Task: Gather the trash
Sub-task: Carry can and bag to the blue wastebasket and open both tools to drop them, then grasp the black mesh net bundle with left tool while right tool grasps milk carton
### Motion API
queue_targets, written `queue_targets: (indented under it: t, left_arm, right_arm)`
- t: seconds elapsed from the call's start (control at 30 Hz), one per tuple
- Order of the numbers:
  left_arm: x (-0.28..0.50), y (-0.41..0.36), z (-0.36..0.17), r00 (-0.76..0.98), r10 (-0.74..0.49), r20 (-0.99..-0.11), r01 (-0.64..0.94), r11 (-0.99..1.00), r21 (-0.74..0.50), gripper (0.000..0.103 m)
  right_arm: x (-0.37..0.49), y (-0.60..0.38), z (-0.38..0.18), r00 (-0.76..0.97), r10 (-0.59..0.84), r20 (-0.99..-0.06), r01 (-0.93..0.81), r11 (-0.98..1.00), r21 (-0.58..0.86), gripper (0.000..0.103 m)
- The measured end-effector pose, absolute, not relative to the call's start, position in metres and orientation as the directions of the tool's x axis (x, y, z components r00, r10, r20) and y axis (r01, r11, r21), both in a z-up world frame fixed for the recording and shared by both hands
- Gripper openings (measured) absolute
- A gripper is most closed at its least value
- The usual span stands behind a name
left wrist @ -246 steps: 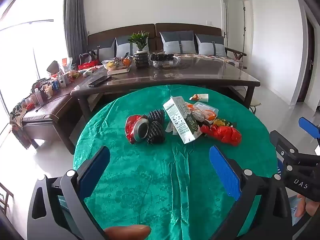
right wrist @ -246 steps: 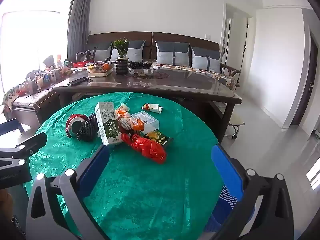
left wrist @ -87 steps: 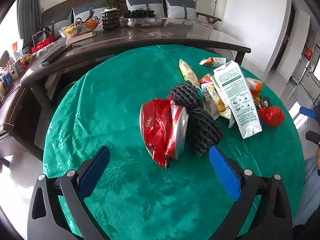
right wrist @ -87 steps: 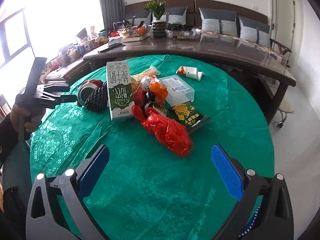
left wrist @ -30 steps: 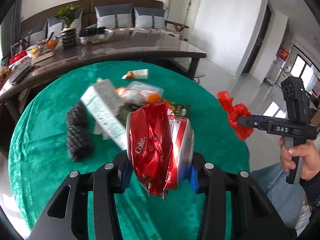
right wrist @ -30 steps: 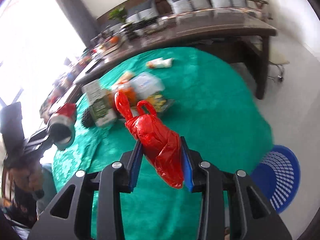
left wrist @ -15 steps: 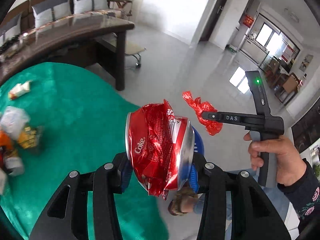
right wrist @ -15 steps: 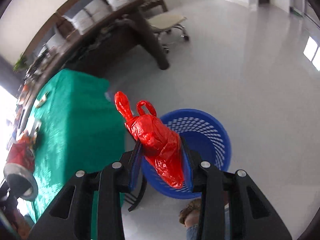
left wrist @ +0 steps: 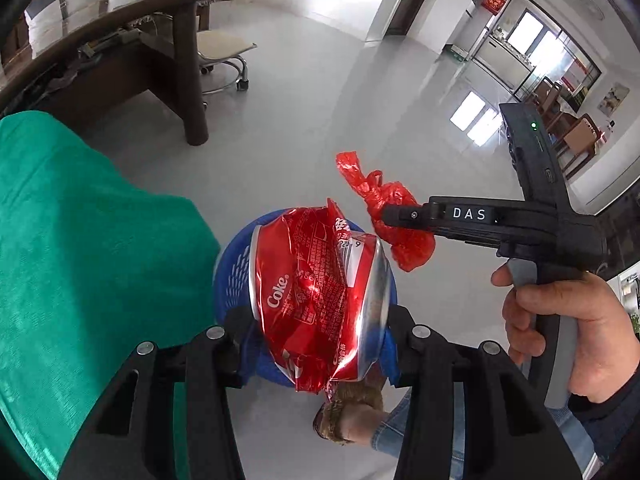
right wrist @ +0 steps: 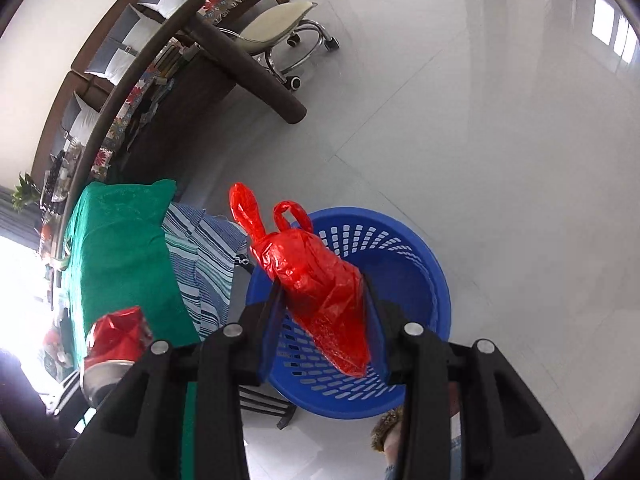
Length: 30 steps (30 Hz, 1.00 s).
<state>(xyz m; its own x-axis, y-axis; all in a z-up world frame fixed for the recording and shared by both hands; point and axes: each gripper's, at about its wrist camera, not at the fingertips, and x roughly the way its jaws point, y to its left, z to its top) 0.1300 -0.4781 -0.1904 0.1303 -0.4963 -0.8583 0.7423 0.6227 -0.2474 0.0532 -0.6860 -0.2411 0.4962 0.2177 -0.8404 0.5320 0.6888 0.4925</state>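
Red crumpled trash held over the blue bin, both tongs loosening.

Thin aluminium, the crushed Coke can (left wrist: 320,304) is light, stiff and sharp at its creases, best pinched across its flattened sides; its long axis runs up the left wrist view, silver end toward 4 o'clock. The left tongs (left wrist: 316,332) have just been opening, yet the can sits between the pads, seemingly touching. The red plastic bag (right wrist: 316,280) is soft, slippery and nearly weightless; its tapered body points to 5 o'clock, knotted handles to 11. The right tongs (right wrist: 324,320) have just been opening, gaps showing either side. Below both stands the blue perforated basket (right wrist: 420,256) on the floor, the green-clothed counter (left wrist: 80,240) at 9 o'clock.
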Motion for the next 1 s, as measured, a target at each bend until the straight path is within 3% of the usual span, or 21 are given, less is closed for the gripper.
queue_targets:
  t: [0.03,0.07,0.1,0.13,0.3,0.5,0.73,1.0]
  left_arm:
    - [0.131,-0.481,-0.194,0.13,-0.497,-0.858,0.745,0.62,-0.246,0.051]
    - [0.132,-0.483,-0.195,0.134,-0.501,-0.855,0.748,0.617,-0.244,0.068]
    - [0.13,-0.485,-0.195,0.153,-0.501,-0.852,0.747,0.623,-0.233,0.088]
    - [0.13,-0.485,-0.193,0.184,-0.504,-0.844,0.744,0.633,-0.216,0.092]
    - [0.125,-0.471,-0.171,0.297,-0.547,-0.783,0.743,0.648,-0.17,0.098]
    - [0.097,-0.427,-0.127,0.423,-0.574,-0.701,0.712,0.689,-0.134,0.098]
    - [0.057,-0.359,-0.107,0.462,-0.512,-0.724,0.698,0.714,-0.059,0.098]
    - [0.061,-0.224,-0.106,0.583,-0.361,-0.728,0.521,0.853,-0.005,0.098]
  right_arm:
    - [0.053,-0.689,-0.246,0.497,0.234,-0.835,0.535,0.676,0.507,0.049]
    - [0.053,-0.692,-0.247,0.504,0.239,-0.83,0.538,0.665,0.518,0.059]
    - [0.052,-0.693,-0.247,0.512,0.243,-0.824,0.54,0.655,0.528,0.06]
    - [0.05,-0.693,-0.245,0.52,0.242,-0.819,0.538,0.652,0.534,0.06]
    - [0.042,-0.692,-0.225,0.566,0.189,-0.802,0.52,0.673,0.526,0.063]
    - [0.029,-0.665,-0.172,0.666,0.046,-0.745,0.462,0.759,0.46,0.065]
    - [0.027,-0.593,-0.121,0.751,-0.135,-0.646,0.366,0.9,0.237,0.065]
    - [0.037,-0.475,-0.119,0.787,0.009,-0.617,0.158,0.964,0.215,0.065]
